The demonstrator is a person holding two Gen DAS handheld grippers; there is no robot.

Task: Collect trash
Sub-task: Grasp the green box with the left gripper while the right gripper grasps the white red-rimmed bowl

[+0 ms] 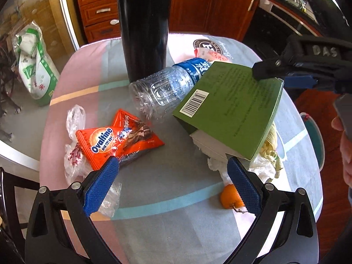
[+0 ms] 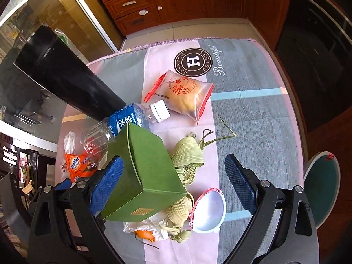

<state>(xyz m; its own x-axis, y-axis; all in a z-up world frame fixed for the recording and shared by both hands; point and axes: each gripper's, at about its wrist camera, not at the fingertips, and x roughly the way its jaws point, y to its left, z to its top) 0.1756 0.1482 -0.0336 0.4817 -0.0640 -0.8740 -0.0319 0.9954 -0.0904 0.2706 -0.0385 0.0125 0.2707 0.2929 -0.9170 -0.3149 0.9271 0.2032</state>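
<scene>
Left gripper (image 1: 172,171) hangs low over the table (image 1: 167,198), jaws spread wide, nothing between them — the orange wrapper (image 1: 114,140) just past its left finger. Right gripper (image 2: 173,176) is open too, its left pad against the green box (image 2: 145,171), tilted over leaf husks (image 2: 189,151). Beyond lie the plastic bottle (image 2: 132,118) and a tall black bin (image 1: 143,26).

Left wrist view: low over near table edge, facing across toward wooden cabinets, close to litter. Right wrist view: higher, angled steeply down, same heading. Both share green box (image 1: 231,107) (image 2: 145,171), water bottle (image 1: 167,88) (image 2: 123,123), Ovaltine packet (image 1: 114,140) (image 2: 78,165), black bin (image 1: 144,26) (image 2: 63,74).
</scene>
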